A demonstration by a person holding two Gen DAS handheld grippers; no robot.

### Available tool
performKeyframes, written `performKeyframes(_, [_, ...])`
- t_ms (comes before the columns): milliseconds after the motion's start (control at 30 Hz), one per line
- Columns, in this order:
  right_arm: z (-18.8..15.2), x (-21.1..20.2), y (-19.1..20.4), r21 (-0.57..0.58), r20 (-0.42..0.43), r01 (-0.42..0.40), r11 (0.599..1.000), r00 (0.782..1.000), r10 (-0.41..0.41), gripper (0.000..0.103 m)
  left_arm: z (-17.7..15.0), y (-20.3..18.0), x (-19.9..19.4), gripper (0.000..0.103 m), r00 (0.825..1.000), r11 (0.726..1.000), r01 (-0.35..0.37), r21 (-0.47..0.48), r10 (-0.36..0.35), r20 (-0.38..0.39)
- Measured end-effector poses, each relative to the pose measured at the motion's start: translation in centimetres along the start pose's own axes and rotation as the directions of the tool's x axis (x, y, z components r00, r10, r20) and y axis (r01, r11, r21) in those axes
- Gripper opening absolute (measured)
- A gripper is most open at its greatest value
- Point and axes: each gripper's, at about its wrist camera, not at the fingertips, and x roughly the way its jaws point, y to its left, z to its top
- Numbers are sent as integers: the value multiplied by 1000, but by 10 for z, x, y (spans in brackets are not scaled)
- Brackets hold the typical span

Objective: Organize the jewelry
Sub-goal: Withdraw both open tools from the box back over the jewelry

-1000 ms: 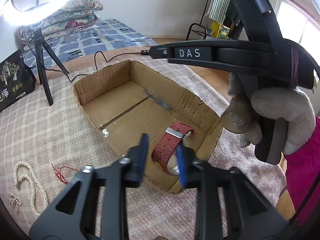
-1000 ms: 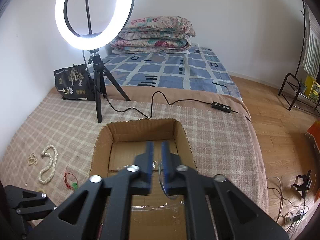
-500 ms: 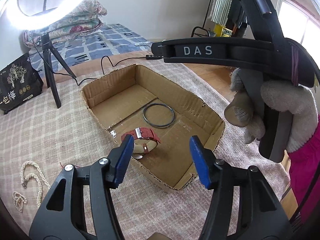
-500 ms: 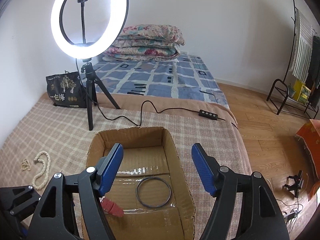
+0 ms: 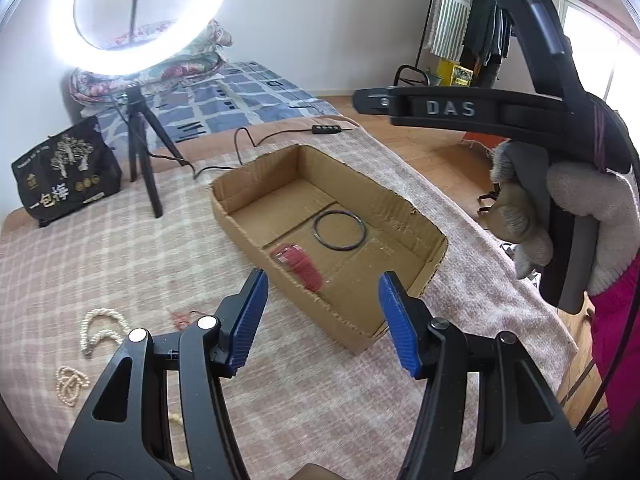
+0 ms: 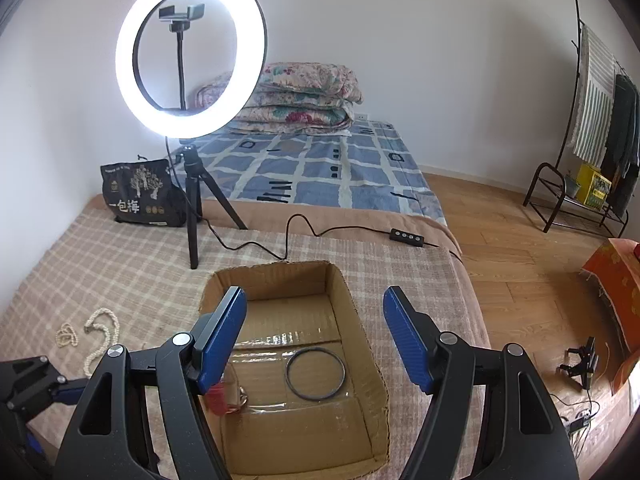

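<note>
Cardboard box point(image 5: 400, 216) holds red watch point(image 5: 298, 264) and black ring point(image 5: 339, 230); pearl necklaces point(image 5: 98, 328) lie outside on blanket point(image 5: 100, 264), apparently pending; left hand-held gripper point(image 5: 320, 320) and right hand-held gripper point(image 6: 312, 340) both spread, empty.

A plain brown cardboard box point(image 5: 404, 222) holds a thin black ring bangle point(image 5: 339, 230) and a red woven watch strap point(image 5: 298, 265), blurred, so its weave is unclear. Cream pearl bead necklaces point(image 5: 98, 326) lie on the beige-and-white checked blanket point(image 5: 100, 248). Both grippers' finger pads point(image 6: 404, 338) are ribbed blue on black frames.
</note>
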Motion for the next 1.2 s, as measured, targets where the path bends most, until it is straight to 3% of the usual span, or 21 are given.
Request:
performKeyframes(167, [-3,-25,9,17,24,-1,1000,1000,1,78,-10,22,-30,59,999,999,-41,-8,41,22])
performKeyframes(300, [-8,-37,25,-1,27,-32,1000,999,32,78,-21,49,-53,59,996,995,-90,-34,91,24])
performKeyframes(667, [-36,-58,105,-190,55,-109,976,991,121,78,-58,128,-111,59,973,971,-227,-80,229,15])
performKeyframes(867, [-57,-48,150,-285,-18,-179,942,983,182,78,-87,172,-130,59,962,953,-273,-130,273,-18])
performKeyframes(1000, [-72,-31,174,-328,-129,-247,912,968,216,78,-108,190,-132,58,962,949,-274,-156,266,-67])
performKeyframes(1100, [-83,-17,186,-330,-206,-292,898,950,234,77,-124,194,-126,45,964,956,-257,-143,243,-110])
performKeyframes(1200, [-95,-5,197,-344,-268,-334,877,930,249,70,-138,191,-116,41,965,964,-236,-121,217,-147])
